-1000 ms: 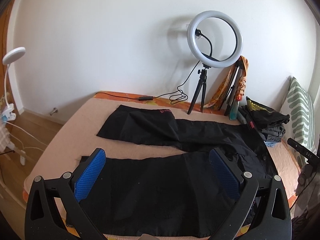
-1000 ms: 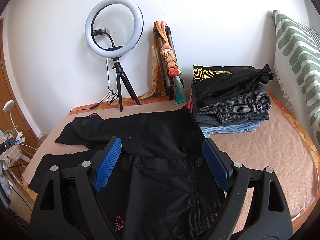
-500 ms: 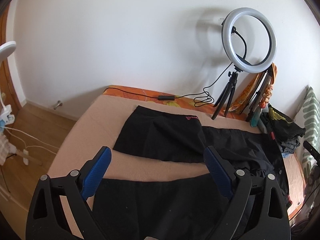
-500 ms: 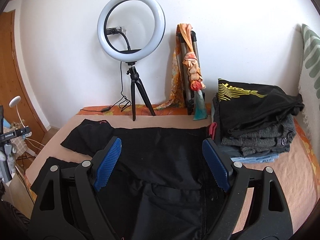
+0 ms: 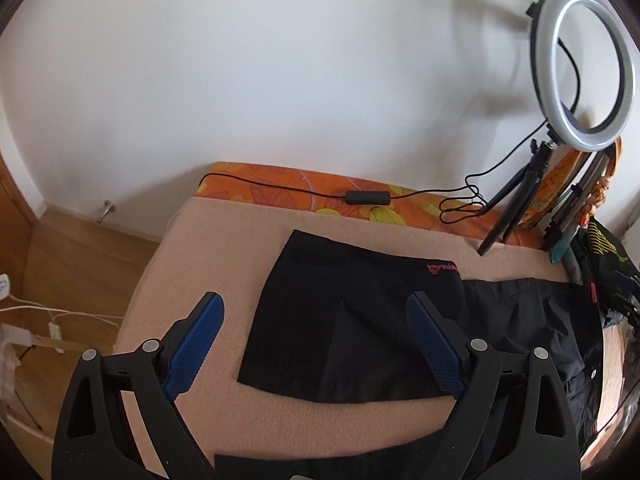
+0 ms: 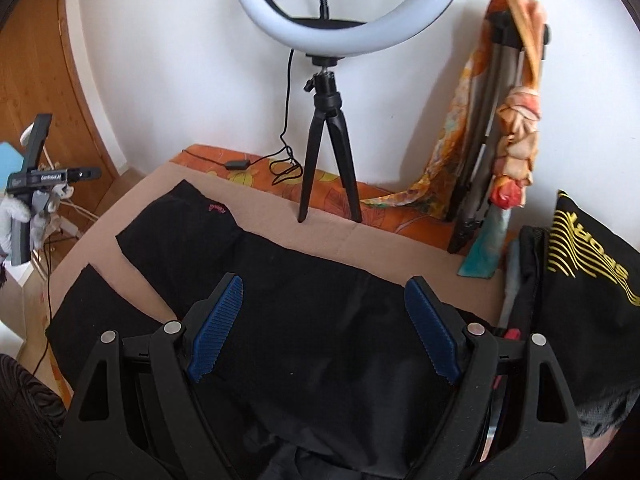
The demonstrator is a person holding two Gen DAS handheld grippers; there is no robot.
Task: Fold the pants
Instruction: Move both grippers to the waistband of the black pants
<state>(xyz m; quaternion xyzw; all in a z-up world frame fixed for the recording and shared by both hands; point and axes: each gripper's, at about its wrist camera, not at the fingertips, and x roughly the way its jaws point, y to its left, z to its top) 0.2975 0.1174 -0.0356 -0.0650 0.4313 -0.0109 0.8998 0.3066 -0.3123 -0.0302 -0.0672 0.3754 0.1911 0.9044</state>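
Black pants (image 5: pixel 360 320) lie spread flat across the bed (image 5: pixel 224 248), legs reaching toward its left edge, as the left tongs (image 5: pixel 314 344) and right tongs (image 6: pixel 320 320) hover above the fabric, blue fingers (image 6: pixel 216 328) spread wide apart, gripping nothing.

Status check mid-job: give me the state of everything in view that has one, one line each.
Left gripper: open, holding nothing.
Right gripper: open, holding nothing.
Black pants: spread flat on the bed, legs apart, unfolded.
Ring light: lit, upright on its tripod.
Stacked clothes: folded.
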